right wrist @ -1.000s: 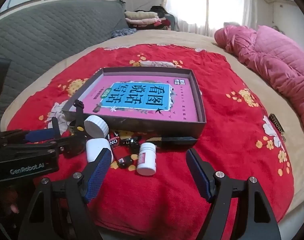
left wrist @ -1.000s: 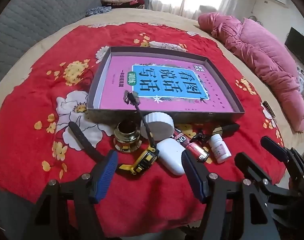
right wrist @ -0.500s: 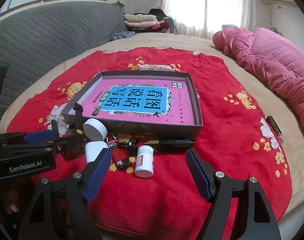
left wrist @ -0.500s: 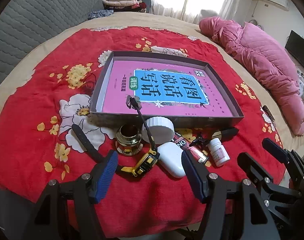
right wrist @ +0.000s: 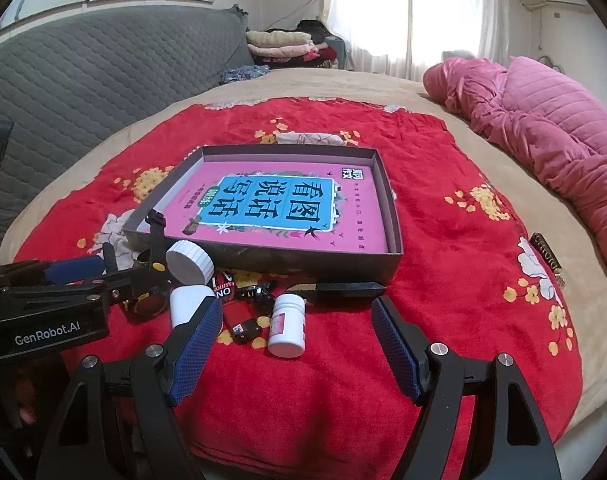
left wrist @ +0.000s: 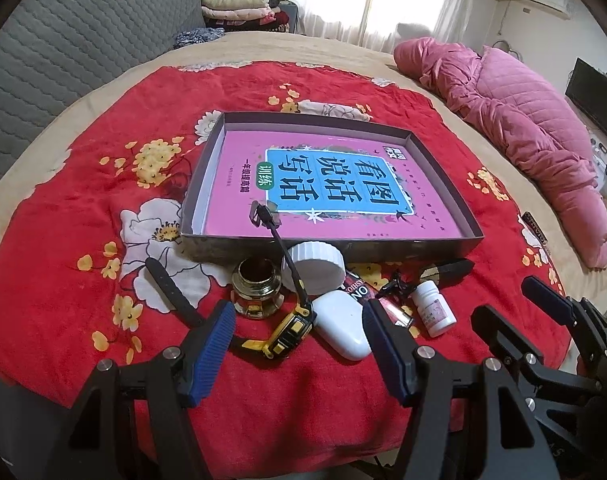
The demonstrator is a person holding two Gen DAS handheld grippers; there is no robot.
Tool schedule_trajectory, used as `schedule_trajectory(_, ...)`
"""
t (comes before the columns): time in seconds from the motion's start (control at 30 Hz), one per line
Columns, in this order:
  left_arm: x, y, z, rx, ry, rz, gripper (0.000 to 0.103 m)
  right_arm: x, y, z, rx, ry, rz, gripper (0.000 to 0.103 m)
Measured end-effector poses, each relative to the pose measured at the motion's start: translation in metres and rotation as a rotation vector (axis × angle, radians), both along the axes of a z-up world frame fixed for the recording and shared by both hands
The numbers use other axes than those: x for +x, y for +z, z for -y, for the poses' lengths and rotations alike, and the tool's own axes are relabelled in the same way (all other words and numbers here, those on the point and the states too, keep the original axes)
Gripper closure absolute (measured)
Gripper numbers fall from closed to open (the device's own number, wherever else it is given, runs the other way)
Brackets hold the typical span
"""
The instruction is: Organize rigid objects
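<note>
Nothing is yet seen placed in the shallow box [left wrist: 199, 184], which holds only a pink book [left wrist: 331, 184]. On the red blanket [left wrist: 63, 280] in front of it, left to right, a black strap [left wrist: 171, 292], brass pot [left wrist: 257, 286], tape measure [left wrist: 289, 330], white jar [left wrist: 315, 266] and pill bottle [left wrist: 435, 308] are left to sort. The left gripper [left wrist: 299, 354] and right gripper [right wrist: 293, 346] are held wide open and empty.

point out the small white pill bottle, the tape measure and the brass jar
small white pill bottle [right wrist: 287, 330], right wrist view, on its label
tape measure [left wrist: 289, 330], left wrist view, yellow-black case
brass jar [left wrist: 257, 290], left wrist view, body
</note>
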State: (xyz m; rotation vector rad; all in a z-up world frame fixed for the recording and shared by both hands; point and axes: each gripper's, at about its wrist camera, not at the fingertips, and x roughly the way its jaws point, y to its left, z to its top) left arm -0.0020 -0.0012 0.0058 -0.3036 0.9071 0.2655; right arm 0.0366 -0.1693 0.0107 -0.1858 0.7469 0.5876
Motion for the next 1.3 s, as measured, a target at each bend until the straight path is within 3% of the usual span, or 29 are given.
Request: schedule_trajectory(1.3, -0.0007, 0.0000, 0.0020, 0.001, -0.005, -0.002, 0.038, 0.0019, 0.0046, 0.0037, 0.019, -0.018, 0.013, 0.025)
